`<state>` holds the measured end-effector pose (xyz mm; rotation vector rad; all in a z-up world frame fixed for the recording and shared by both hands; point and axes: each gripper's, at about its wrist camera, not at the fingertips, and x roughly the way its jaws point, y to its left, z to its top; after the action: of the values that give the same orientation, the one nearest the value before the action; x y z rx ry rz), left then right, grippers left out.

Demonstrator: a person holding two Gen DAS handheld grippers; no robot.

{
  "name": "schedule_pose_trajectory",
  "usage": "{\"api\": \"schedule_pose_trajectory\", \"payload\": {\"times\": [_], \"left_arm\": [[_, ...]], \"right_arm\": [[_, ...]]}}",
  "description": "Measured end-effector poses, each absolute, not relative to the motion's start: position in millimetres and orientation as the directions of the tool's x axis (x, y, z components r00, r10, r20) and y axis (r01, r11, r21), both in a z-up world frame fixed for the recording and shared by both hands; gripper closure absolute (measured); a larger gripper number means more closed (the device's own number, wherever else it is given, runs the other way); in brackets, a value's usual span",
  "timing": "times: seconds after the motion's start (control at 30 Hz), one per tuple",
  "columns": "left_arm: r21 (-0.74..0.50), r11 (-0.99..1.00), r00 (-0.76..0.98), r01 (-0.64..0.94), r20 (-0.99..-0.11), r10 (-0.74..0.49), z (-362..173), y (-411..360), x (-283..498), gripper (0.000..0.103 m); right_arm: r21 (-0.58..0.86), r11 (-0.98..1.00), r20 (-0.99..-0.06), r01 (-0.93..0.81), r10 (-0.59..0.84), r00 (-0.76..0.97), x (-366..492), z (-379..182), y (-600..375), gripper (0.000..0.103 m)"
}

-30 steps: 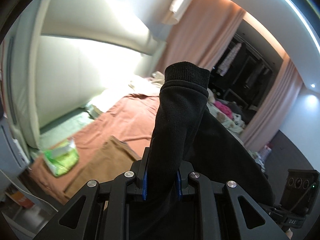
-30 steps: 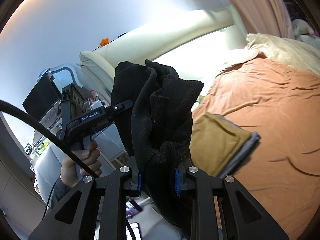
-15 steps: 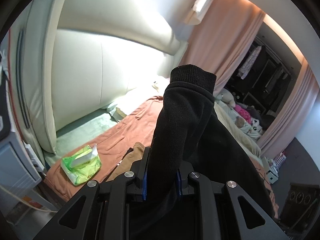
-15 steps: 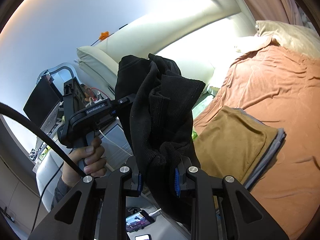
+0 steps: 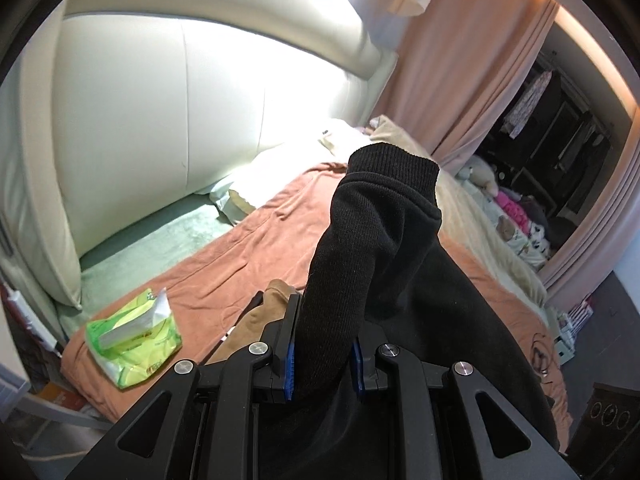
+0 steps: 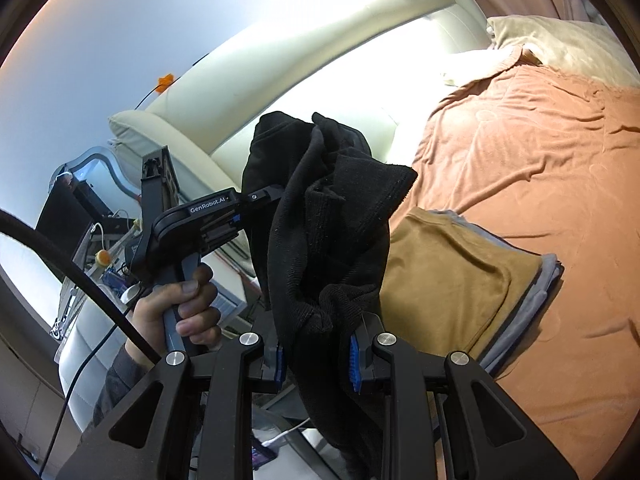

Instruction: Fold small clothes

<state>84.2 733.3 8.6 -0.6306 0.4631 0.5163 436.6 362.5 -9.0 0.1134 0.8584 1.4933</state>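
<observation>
Black garment [image 5: 372, 248] between both tongs

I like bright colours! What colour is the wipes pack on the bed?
The wipes pack is bright green and yellow-green. It shows best in the left wrist view.

Folded stack [image 6: 452, 280]: on bed [image 6: 520, 152], near edge.
Tissue pack [image 5: 132, 332]: left of stack.
Headboard [image 5: 180, 120]: behind.

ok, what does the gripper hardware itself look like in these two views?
Both are matte black: the left gripper and right gripper have blue ribbed pads, silver screws and triangular cutouts. The left one's side reads GenRobot.AI, with a grey pistol grip. A black cable trails; dark sleeve.
</observation>
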Motion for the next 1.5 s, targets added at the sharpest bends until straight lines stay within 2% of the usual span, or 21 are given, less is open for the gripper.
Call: {"api": "schedule_pose_trajectory", "payload": {"times": [0.27, 0.33, 0.37, 0.43, 0.47, 0.67, 0.9, 1.23, 1.3, 1.43, 1.5], "left_arm": [[-0.365, 0.684, 0.711, -0.632, -0.625, 0.323, -26.2, 756.5, 142.1, 0.081], [-0.327, 0.685, 0.677, -0.651, -0.659, 0.329, -38.9, 759.5, 157.2, 0.077], [-0.298, 0.676, 0.642, -0.674, -0.689, 0.337, -49.1, 762.1, 164.6, 0.069], [-0.276, 0.657, 0.604, -0.701, -0.720, 0.342, -65.7, 766.2, 167.9, 0.063], [-0.271, 0.649, 0.595, -0.711, -0.723, 0.351, -73.2, 767.3, 164.7, 0.063], [-0.263, 0.650, 0.580, -0.713, -0.742, 0.335, -86.5, 765.1, 138.0, 0.063], [-0.269, 0.681, 0.597, -0.681, -0.743, 0.303, -86.7, 745.2, 111.7, 0.063], [-0.276, 0.701, 0.592, -0.657, -0.764, 0.255, -118.2, 705.3, 70.9, 0.056], [-0.260, 0.707, 0.569, -0.658, -0.786, 0.241, -131.4, 698.7, 59.0, 0.056], [-0.220, 0.731, 0.539, -0.647, -0.809, 0.234, -144.2, 693.6, 38.5, 0.056], [-0.207, 0.729, 0.533, -0.653, -0.809, 0.248, -144.5, 693.8, 27.7, 0.056]], "right_arm": [[0.595, 0.140, -0.436, -0.791, 0.884, -0.171, 470.0, -36.6, 388.0, 0.083], [0.593, 0.168, -0.450, -0.788, 0.880, -0.151, 481.0, -45.6, 390.9, 0.078], [0.581, 0.207, -0.478, -0.787, 0.869, -0.125, 486.4, -51.8, 395.0, 0.074], [0.570, 0.289, -0.539, -0.769, 0.838, -0.084, 502.2, -69.3, 405.7, 0.039], [0.574, 0.325, -0.553, -0.751, 0.830, -0.064, 511.1, -78.7, 407.3, 0.037], [0.595, 0.377, -0.568, -0.710, 0.822, -0.040, 525.0, -106.1, 403.5, 0.037], [0.548, 0.326, -0.549, -0.770, 0.835, -0.036, 495.4, -91.8, 408.5, 0.037], [0.337, 0.226, -0.603, -0.914, 0.797, -0.025, 426.1, -80.7, 444.1, 0.037], [0.291, 0.209, -0.620, -0.934, 0.784, -0.018, 418.5, -82.5, 453.0, 0.040], [0.198, 0.164, -0.637, -0.966, 0.771, 0.001, 406.4, -88.0, 471.0, 0.052], [0.161, 0.160, -0.651, -0.974, 0.758, 0.017, 405.4, -96.1, 482.5, 0.052]]}}
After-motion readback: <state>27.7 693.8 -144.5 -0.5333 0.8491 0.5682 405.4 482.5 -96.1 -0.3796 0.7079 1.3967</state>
